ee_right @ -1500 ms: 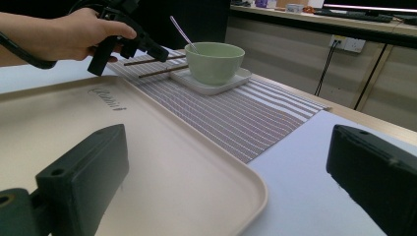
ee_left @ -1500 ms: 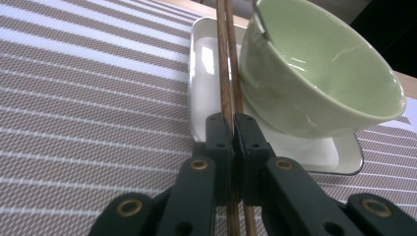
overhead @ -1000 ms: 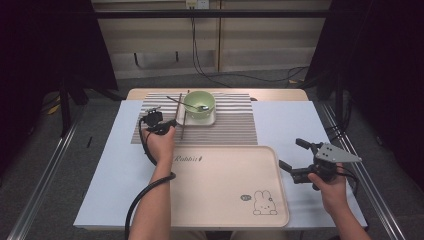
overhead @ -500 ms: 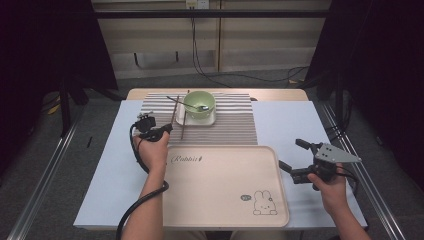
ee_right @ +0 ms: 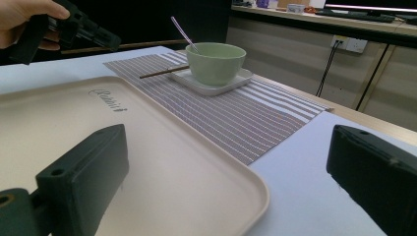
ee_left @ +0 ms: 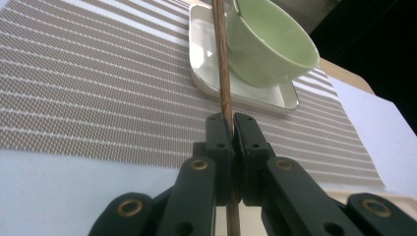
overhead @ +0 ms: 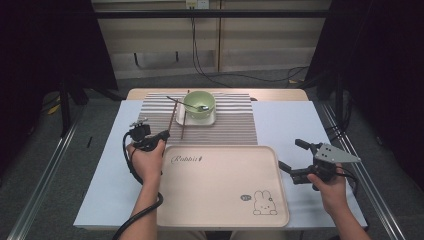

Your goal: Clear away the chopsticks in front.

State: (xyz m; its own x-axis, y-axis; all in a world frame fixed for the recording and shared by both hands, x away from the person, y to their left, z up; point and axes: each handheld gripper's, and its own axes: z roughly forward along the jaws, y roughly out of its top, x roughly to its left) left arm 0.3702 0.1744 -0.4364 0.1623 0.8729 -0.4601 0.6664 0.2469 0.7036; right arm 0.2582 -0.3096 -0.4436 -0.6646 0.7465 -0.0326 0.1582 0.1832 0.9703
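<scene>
My left gripper (overhead: 164, 135) is at the near left corner of the striped placemat (overhead: 225, 125). It is shut (ee_left: 231, 120) on the near end of a brown chopstick (ee_left: 222, 64). The chopstick (overhead: 172, 117) runs away from me, up to the white square plate (overhead: 196, 120) under the green bowl (overhead: 199, 104). A spoon (overhead: 187, 103) leans in the bowl. A second chopstick (overhead: 184, 115) lies beside the plate. My right gripper (overhead: 290, 154) stands open at the right edge of the beige tray (overhead: 220, 185), with nothing between its jaws (ee_right: 226, 162).
The beige tray, printed with a rabbit (overhead: 264, 202), covers the near middle of the light table (overhead: 295, 120). A cable (overhead: 132, 220) trails from the left gripper along the forearm. Metal rails run along both sides of the table.
My left gripper has drawn back toward me from the placemat's left side to its near left corner. The right gripper has stayed put.
</scene>
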